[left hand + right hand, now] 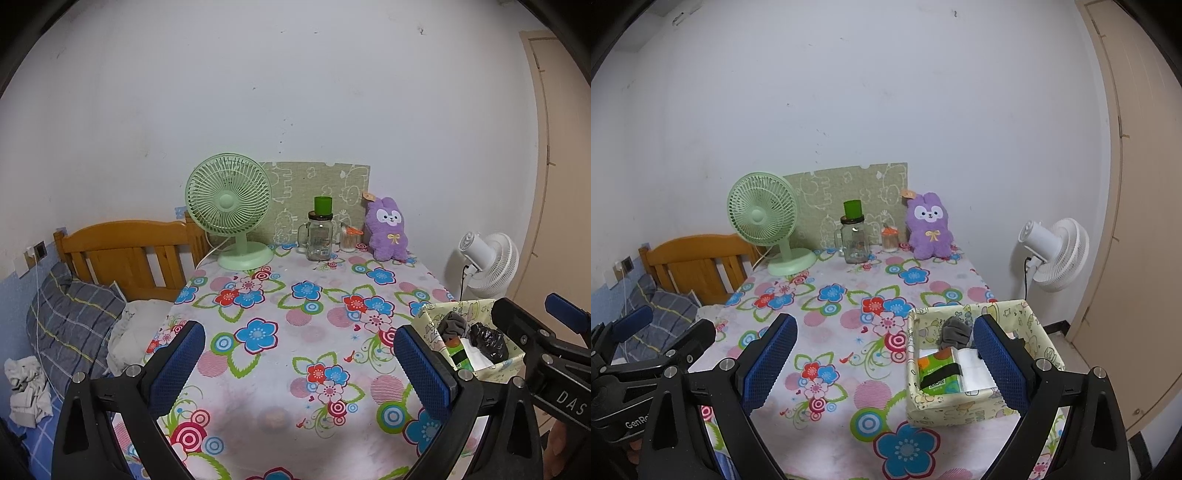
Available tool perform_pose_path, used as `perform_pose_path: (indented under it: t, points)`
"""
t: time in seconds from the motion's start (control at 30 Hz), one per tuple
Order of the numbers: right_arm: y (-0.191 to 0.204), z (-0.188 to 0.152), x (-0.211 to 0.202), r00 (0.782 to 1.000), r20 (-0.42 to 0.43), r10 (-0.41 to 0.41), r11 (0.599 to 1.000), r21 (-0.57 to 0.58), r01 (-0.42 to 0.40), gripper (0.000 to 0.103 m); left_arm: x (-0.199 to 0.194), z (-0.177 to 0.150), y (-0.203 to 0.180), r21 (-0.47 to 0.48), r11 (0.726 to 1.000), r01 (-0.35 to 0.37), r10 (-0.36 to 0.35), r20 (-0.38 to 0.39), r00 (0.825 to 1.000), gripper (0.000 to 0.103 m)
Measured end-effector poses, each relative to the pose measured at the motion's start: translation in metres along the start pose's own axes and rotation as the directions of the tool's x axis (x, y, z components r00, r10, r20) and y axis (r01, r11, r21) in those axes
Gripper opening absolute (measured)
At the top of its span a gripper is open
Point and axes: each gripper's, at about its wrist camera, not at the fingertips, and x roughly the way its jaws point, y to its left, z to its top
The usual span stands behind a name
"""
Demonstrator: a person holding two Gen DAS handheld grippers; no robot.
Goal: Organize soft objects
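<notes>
A purple plush rabbit (388, 230) (929, 227) sits upright at the far right of the flowered table (280, 332) (849, 325), against the wall. A pale yellow fabric box (428, 317) (960, 410) stands at the table's near right edge. It holds a grey cloth (454, 325) (955, 332), a black crumpled bag (487, 341), a green tissue pack (940, 373) and a white sheet. My left gripper (299, 365) hovers open over the table's near middle, with nothing between its fingers. My right gripper (884, 363) is open too, its right finger above the box.
A green desk fan (231, 206) (764, 221), a glass mug jar with a green cap (320, 232) (854, 236) and a small cotton-swab jar (349, 240) (890, 238) line the table's far edge. A wooden bed with pillows (77, 314) lies left. A white floor fan (487, 266) (1054, 253) stands right, beside a door.
</notes>
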Motion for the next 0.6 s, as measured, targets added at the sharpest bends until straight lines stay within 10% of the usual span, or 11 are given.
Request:
perform_pose_path:
  t: [0.6]
  points:
    - [-0.0028, -0.0001, -0.0006, 1.000, -0.001, -0.006, 1.000, 0.005, 0.006, 0.098, -0.0006, 0.0008, -0.0012, 0.003, 1.000, 0.001, -0.001, 0.005, 1.000, 0.103]
